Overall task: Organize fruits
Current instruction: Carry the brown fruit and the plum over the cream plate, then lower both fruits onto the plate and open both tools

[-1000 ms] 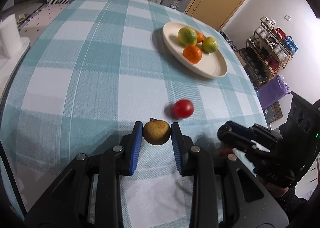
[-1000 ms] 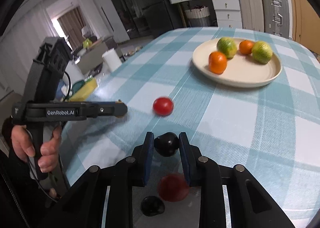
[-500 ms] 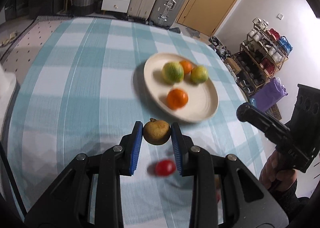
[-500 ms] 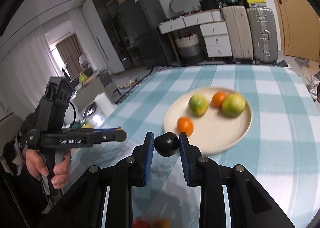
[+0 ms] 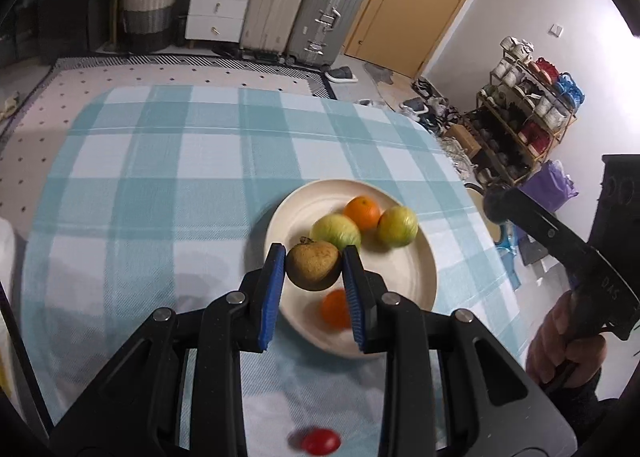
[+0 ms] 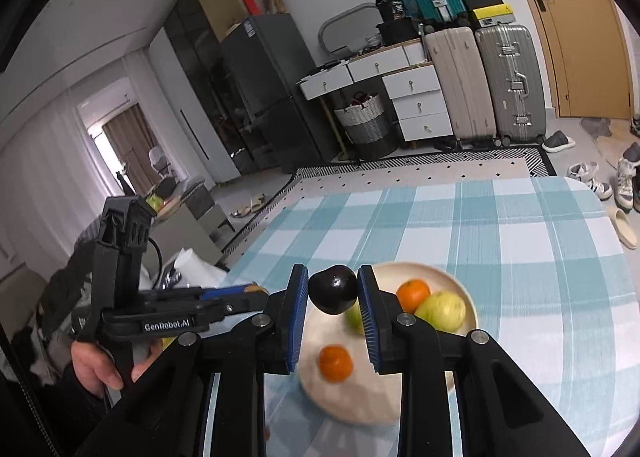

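My left gripper (image 5: 314,267) is shut on a brown round fruit (image 5: 313,265), held in the air over the near left rim of the cream plate (image 5: 416,285). On that plate lie two oranges (image 5: 362,212) and two yellow-green citrus fruits (image 5: 397,225). A red tomato (image 5: 320,441) lies on the checked cloth below, near the frame's bottom. In the right wrist view my right gripper (image 6: 333,293) is shut on a dark purple plum (image 6: 333,294), raised above the plate's (image 6: 460,289) near left side. The left gripper (image 6: 256,293) shows at the left there, gripped by a hand.
The table wears a blue and white checked cloth (image 5: 160,177). Beyond its far edge stand suitcases (image 5: 304,5), white drawers (image 5: 216,5) and a woven basket (image 5: 148,13). A shoe rack (image 5: 528,117) is at the right. A white paper roll (image 6: 188,265) stands off the table's left side.
Both grippers rose and travelled forward with their fruits, from near the tomato to over the plate. The tomato slid to the bottom of the left view; the plate now sits under both grippers.
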Motion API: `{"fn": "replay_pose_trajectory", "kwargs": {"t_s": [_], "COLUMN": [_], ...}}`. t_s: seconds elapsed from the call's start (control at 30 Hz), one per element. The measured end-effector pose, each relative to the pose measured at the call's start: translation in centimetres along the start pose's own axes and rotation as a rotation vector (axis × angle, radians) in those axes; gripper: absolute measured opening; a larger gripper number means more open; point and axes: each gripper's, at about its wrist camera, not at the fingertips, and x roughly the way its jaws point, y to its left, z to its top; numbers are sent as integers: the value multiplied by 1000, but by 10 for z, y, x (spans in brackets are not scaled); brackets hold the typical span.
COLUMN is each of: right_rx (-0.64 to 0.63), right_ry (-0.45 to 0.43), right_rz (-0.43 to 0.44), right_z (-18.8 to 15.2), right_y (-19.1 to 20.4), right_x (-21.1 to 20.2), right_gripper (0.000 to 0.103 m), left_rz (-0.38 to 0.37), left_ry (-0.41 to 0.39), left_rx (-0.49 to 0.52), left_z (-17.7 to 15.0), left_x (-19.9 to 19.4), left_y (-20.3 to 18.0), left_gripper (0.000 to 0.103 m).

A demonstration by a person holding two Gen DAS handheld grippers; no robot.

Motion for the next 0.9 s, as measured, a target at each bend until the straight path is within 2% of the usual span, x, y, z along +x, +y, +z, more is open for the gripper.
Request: {"fn": "replay_pose_trajectory", "kwargs": {"t_s": [0.17,0.3,0.43,0.73,0.9], "right_rx": [37,51,79,125,139], "right_ry": [10,49,91,172,198], "right_rz": [-1,13,10,14,4], "right_z": [17,21,19,8,1], "right_y": [-18,-25,-33,-54,-59], "right_x": [24,47,72,123,138], "right_gripper": [26,26,26,26,26], "left_rz": [-2,-38,-81,-114,-124], "left_ry": [28,48,77,139,159], "left_rx": [16,-4,-47,-105,-116], "left_z": [23,36,42,49,49], "left_x": [29,49,71,113,126], "left_y": [-4,-1,8,25,29], "left_gripper": [26,26,26,26,26]}}
